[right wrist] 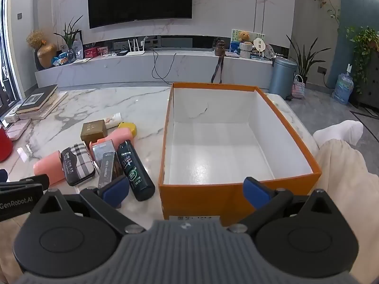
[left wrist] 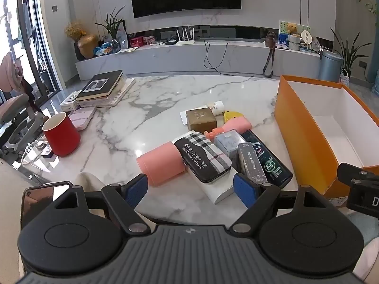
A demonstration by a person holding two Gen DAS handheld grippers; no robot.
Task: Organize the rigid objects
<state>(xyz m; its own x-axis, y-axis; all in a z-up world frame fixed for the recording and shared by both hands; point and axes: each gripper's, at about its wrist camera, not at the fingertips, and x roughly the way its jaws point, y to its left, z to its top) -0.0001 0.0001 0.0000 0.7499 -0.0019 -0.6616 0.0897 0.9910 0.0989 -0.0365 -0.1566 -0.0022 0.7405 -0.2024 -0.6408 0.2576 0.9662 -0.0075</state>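
Observation:
A pile of small items lies on the marble table: a pink cylinder, a plaid case on a white box, a dark shampoo bottle, a grey carton, a brown box and a pink pump bottle. My left gripper hangs open just before the pile, nothing between its fingers. An orange box with a white, bare inside stands right of the pile. My right gripper is open at its near wall. The shampoo bottle lies left of it.
A red cup, a pink case and a stack of books stand at the table's left. A phone lies at the near left edge. A person's legs in light trousers are at the right of the orange box.

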